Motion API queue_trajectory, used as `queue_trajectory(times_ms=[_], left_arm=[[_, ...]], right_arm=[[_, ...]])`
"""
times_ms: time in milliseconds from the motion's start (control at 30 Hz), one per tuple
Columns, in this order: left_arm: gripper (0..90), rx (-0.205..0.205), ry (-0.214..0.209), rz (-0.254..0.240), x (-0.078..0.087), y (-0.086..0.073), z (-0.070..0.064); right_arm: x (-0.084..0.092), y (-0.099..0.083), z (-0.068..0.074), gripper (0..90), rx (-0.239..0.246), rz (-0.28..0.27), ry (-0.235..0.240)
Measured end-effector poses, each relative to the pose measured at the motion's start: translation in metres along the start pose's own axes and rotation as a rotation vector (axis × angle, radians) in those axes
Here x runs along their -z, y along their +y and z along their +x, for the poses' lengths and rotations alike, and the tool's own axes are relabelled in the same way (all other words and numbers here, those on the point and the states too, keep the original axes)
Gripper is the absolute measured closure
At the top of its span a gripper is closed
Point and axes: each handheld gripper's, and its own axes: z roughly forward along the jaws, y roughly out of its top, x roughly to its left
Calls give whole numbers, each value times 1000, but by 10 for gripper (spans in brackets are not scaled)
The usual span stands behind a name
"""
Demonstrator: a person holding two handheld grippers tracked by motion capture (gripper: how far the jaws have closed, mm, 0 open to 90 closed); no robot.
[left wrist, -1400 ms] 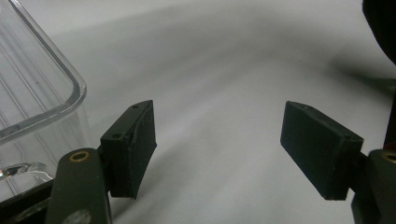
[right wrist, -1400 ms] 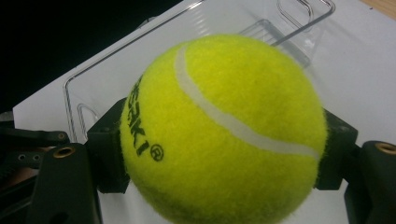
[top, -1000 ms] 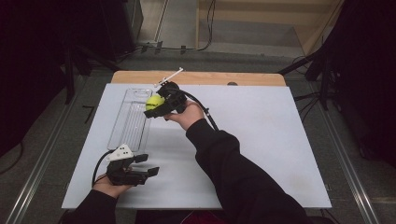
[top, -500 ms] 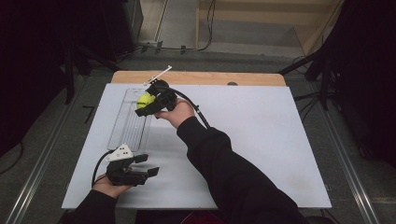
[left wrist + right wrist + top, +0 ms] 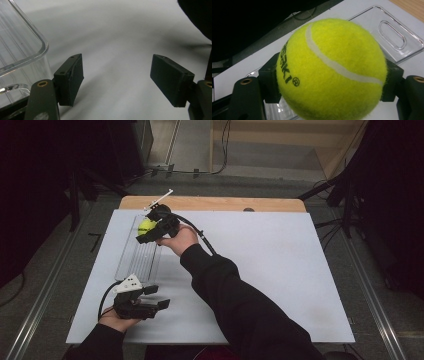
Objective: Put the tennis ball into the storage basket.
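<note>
A yellow tennis ball [image 5: 145, 225] [image 5: 332, 70] is clamped between the jaws of my right gripper [image 5: 150, 231], which hangs over the far end of a clear plastic tray [image 5: 134, 261] on the white table top [image 5: 280, 265]. In the right gripper view the tray's far end with its slot handle [image 5: 392, 35] lies beneath and beyond the ball. My left gripper [image 5: 156, 297] [image 5: 120, 80] rests near the table's front left, jaws spread wide with nothing between them. The tray's near corner [image 5: 22, 47] sits just to its left.
A wooden strip [image 5: 215, 203] borders the table's far edge. A white stick-like part [image 5: 159, 199] juts from the right gripper's top. Dark floor, cables and stands surround the table. The table's right half [image 5: 300, 285] is bare white.
My right gripper has carried the ball leftward and farther away, over the tray's far end. The left gripper has stayed put.
</note>
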Motion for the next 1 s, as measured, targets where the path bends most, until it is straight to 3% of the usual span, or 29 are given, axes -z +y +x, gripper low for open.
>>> queue_trajectory(times_ms=[367, 667, 1000], left_arm=[[271, 1, 2, -1, 0, 0, 0], [271, 0, 0, -3, 0, -1, 0], [271, 1, -1, -3, 0, -1, 0]], right_arm=[[-15, 8, 7, 231, 5, -13, -6], [-33, 8, 13, 231, 22, 18, -14], [-48, 2, 14, 228, 19, 52, 19]])
